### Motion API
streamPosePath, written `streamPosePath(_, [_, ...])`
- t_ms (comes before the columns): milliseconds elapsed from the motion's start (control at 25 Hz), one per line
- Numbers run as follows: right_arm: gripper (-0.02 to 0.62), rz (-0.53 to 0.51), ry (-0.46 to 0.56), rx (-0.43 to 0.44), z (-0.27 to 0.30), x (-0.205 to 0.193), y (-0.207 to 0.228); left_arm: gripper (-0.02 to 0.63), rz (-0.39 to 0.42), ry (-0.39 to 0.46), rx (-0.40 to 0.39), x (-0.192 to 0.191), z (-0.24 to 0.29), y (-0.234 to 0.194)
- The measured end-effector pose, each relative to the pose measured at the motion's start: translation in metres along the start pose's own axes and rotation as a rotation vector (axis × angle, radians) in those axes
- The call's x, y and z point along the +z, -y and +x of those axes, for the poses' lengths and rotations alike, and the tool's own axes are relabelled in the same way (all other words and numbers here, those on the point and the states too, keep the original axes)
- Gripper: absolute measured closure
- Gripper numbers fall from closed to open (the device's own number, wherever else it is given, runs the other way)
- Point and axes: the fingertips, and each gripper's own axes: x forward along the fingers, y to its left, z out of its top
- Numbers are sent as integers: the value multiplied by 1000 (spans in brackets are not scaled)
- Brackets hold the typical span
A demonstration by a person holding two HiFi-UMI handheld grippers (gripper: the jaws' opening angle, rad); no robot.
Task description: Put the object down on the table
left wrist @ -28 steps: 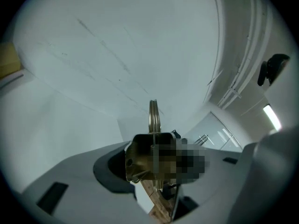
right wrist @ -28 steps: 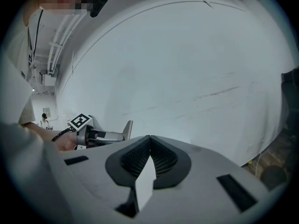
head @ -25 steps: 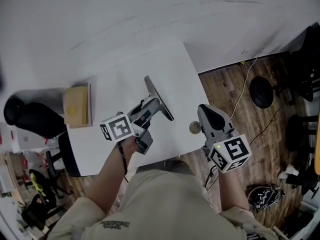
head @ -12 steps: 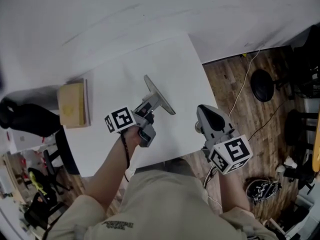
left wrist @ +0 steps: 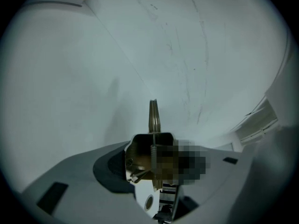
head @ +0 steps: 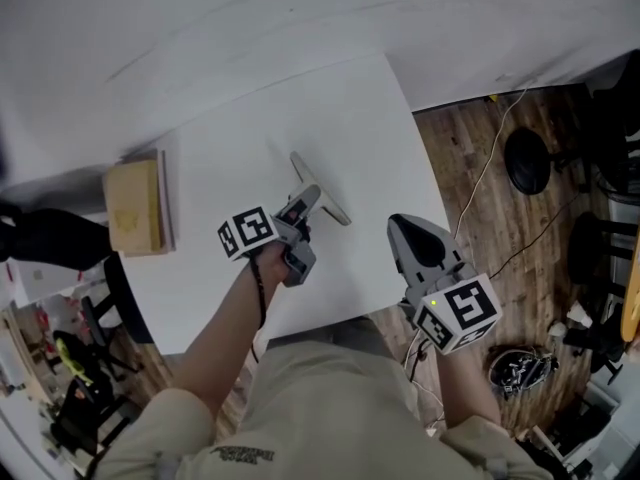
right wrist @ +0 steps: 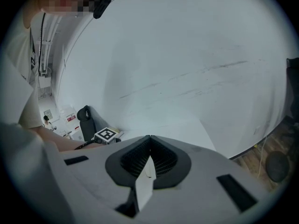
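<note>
Left claw (head: 303,208) clamps a thin, flat, shiny metal plate (head: 322,190).

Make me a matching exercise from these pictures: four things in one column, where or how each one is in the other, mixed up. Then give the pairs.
Things:
1. flat grey metal piece
2. tan wooden block
3. right claw
4. black round disc

Places or states:
A. on the brown wooden floor, right of the white table
B. gripped in the left claw
C. at the table's left edge
D. shut and empty, by the table's right edge

Pairs: 1-B, 2-C, 3-D, 4-A
</note>
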Motion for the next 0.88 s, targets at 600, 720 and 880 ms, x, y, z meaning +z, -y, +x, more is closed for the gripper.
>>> streamPosePath(600, [572, 55, -74, 19, 22, -37, 1, 390, -65, 9, 120, -1, 15, -50])
streamPosePath(720, [574, 61, -83, 19, 24, -41, 0, 391, -29, 6, 152, 1, 15, -48])
streamPosePath(880, [573, 70, -84, 20, 26, -42, -2, 390, 65, -7, 200, 9, 17, -44])
